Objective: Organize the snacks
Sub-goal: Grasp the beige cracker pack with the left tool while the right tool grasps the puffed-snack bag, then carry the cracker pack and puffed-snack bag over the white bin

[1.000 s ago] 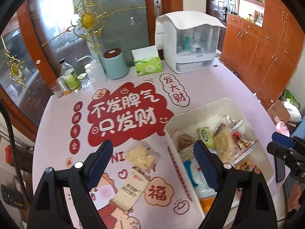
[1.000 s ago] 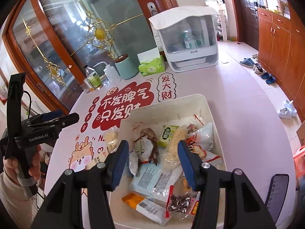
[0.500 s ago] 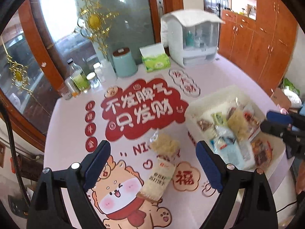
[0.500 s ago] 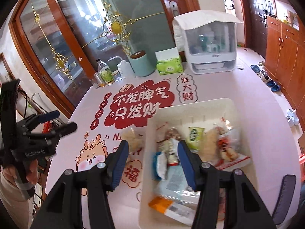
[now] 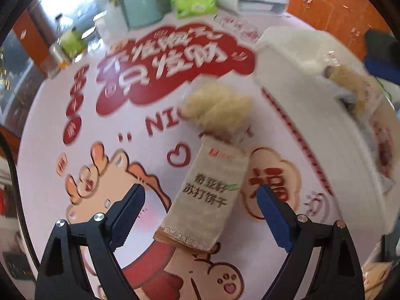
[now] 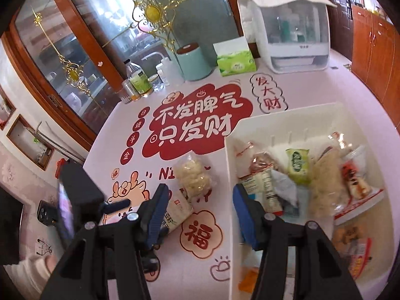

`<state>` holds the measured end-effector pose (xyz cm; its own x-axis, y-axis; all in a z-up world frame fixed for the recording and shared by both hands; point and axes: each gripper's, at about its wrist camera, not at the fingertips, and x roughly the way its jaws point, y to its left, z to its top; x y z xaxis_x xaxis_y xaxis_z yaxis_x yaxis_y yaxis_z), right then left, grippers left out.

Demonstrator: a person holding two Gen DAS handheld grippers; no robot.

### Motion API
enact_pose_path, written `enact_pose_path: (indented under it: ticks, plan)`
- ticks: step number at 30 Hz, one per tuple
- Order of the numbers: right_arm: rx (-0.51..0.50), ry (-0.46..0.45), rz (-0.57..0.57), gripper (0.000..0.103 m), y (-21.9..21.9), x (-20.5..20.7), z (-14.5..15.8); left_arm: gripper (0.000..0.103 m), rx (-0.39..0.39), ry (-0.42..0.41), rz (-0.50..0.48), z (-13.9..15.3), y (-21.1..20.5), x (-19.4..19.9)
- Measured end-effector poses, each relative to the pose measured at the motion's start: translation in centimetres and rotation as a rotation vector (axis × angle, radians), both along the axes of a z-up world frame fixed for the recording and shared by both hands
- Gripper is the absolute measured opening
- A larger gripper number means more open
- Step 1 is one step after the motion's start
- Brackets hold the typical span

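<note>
The left gripper (image 5: pixel 200 200) hung with its blue-padded jaws wide apart, straddling a long beige soda-cracker packet (image 5: pixel 207 195) without touching it. That packet lay on the pink printed tablecloth (image 5: pixel 150 150), its far end touching a clear bag of pale puffed snacks (image 5: pixel 217 110). To the right stood the white plastic bin (image 6: pixel 230 175) (already crowded with wrapped snacks). The right gripper (image 6: pixel 200 210) hovered over the bin's left wall, jaws partly apart, empty.
</note>
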<state>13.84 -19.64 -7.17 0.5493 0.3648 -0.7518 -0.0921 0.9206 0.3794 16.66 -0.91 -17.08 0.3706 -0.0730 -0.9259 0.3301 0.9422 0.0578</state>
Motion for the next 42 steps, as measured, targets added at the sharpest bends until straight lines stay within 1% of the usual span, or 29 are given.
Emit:
enact_pose_path:
  ticks: [2, 5, 8, 10, 14, 18, 21, 22, 23, 24, 25, 26, 28, 32, 36, 37, 39, 42]
  plan:
    - [-0.006, 0.007, 0.0, 0.054, 0.7, 0.5, -0.5, 0.09, -0.001, 0.008, 0.026, -1.3, 0.6, 0.3]
    - [-0.013, 0.019, 0.008, 0.054, 1.8, 1.1, -1.2, 0.09, -0.01, 0.008, 0.047, -2.3, 1.2, 0.7]
    - [-0.027, 0.031, 0.016, 0.054, 3.0, 2.0, -1.9, 0.09, -0.059, 0.015, 0.062, -2.6, 1.6, 0.9]
    - [-0.035, 0.038, 0.022, 0.054, 3.6, 2.5, -2.2, 0.09, -0.079, 0.019, 0.067, -2.8, 1.8, 1.0]
    - [-0.053, 0.046, 0.038, 0.054, 5.0, 3.7, -2.8, 0.09, -0.134, 0.06, 0.093, -2.9, 2.3, 1.0]
    - [-0.059, 0.062, 0.057, 0.054, 6.0, 5.0, -3.4, 0.09, -0.135, 0.067, 0.076, -3.5, 2.1, 0.8]
    - [-0.077, 0.071, 0.076, 0.054, 7.0, 6.0, -3.9, 0.09, -0.119, 0.039, 0.047, -3.7, 1.9, 0.3]
    - [-0.084, 0.077, 0.083, 0.054, 7.3, 6.4, -4.1, 0.087, -0.111, 0.032, 0.039, -3.7, 1.8, 0.2]
    - [-0.089, 0.081, 0.09, 0.054, 7.6, 6.7, -4.3, 0.079, -0.106, 0.024, 0.035, -3.6, 1.9, 0.1]
    - [-0.094, 0.091, 0.1, 0.054, 8.0, 7.2, -4.7, 0.072, -0.097, 0.012, 0.03, -3.5, 2.0, 0.0]
    - [-0.102, 0.106, 0.111, 0.054, 8.4, 7.6, -5.1, 0.062, -0.084, 0.003, 0.027, -3.4, 2.2, -0.1]
    - [-0.107, 0.112, 0.117, 0.054, 8.6, 7.8, -5.3, 0.058, -0.084, 0.004, 0.028, -3.3, 2.5, 0.0]
    - [-0.128, 0.135, 0.125, 0.056, 9.3, 8.6, -6.1, 0.056, -0.115, 0.019, 0.041, -3.1, 3.6, 0.1]
    - [-0.156, 0.171, 0.138, 0.061, 10.3, 9.6, -7.6, 0.055, -0.137, 0.031, 0.102, -2.9, 5.9, 0.1]
    - [-0.217, 0.231, 0.137, 0.065, 11.1, 10.6, -9.8, 0.053, -0.151, 0.027, 0.165, -2.5, 8.2, 0.2]
    - [-0.238, 0.233, 0.132, 0.068, 11.3, 10.8, -10.2, 0.053, -0.153, 0.024, 0.18, -2.3, 8.7, 0.3]
    - [-0.284, 0.225, 0.131, 0.069, 11.6, 11.0, -10.6, 0.053, -0.165, 0.018, 0.208, -1.9, 9.8, 0.4]
    - [-0.333, 0.243, 0.13, 0.069, 11.9, 11.6, -11.3, 0.053, -0.172, 0.011, 0.236, -1.4, 10.9, 0.5]
